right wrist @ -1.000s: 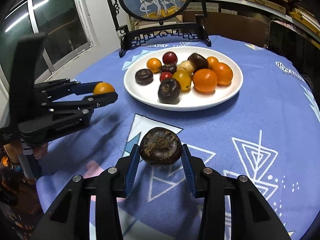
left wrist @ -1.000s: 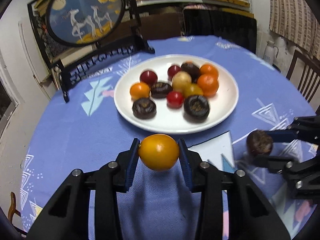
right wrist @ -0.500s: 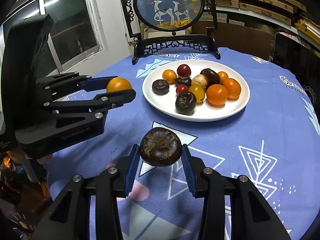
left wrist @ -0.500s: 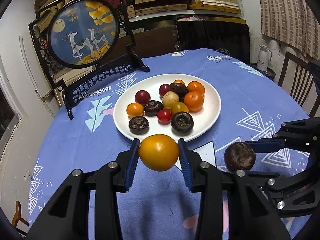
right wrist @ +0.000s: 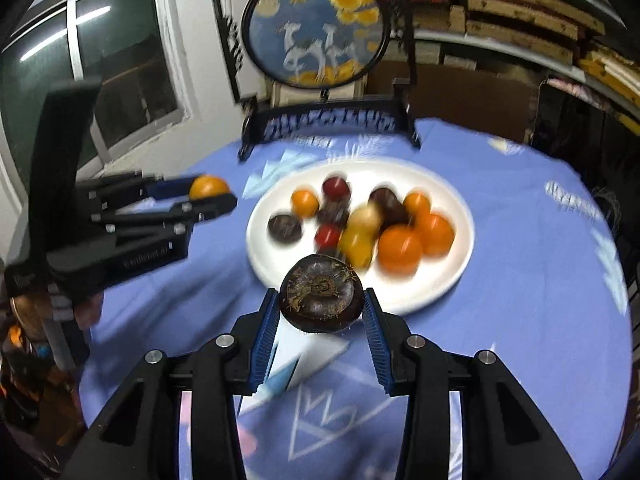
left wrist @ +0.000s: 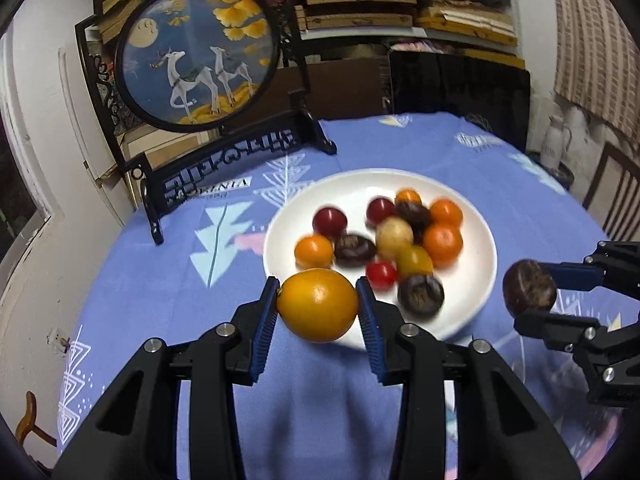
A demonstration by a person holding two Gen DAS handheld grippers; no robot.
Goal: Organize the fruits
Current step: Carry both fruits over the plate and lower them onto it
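My left gripper (left wrist: pixel 318 306) is shut on an orange-yellow fruit (left wrist: pixel 318 304), held in the air over the near rim of the white plate (left wrist: pixel 476 280). My right gripper (right wrist: pixel 319 300) is shut on a dark brown round fruit (right wrist: pixel 320 292), also lifted, in front of the plate (right wrist: pixel 460 264). The plate carries several orange, red, yellow and dark brown fruits. In the left wrist view the right gripper (left wrist: pixel 530 296) shows at the right with its dark fruit (left wrist: pixel 528 292). In the right wrist view the left gripper (right wrist: pixel 210 196) shows at the left with its orange fruit (right wrist: pixel 208 186).
A round blue-clothed table (left wrist: pixel 160 288) bears the plate. A black framed deer ornament (left wrist: pixel 196 52) stands at the table's far left edge. Shelves of stacked boards line the back wall. A wooden chair (left wrist: pixel 612 196) stands at the right; a window (right wrist: pixel 100 64) is at the left.
Both grippers have risen with their fruits and now sit nearer the plate; the plate looks lower and closer under them. Both grips are unchanged.
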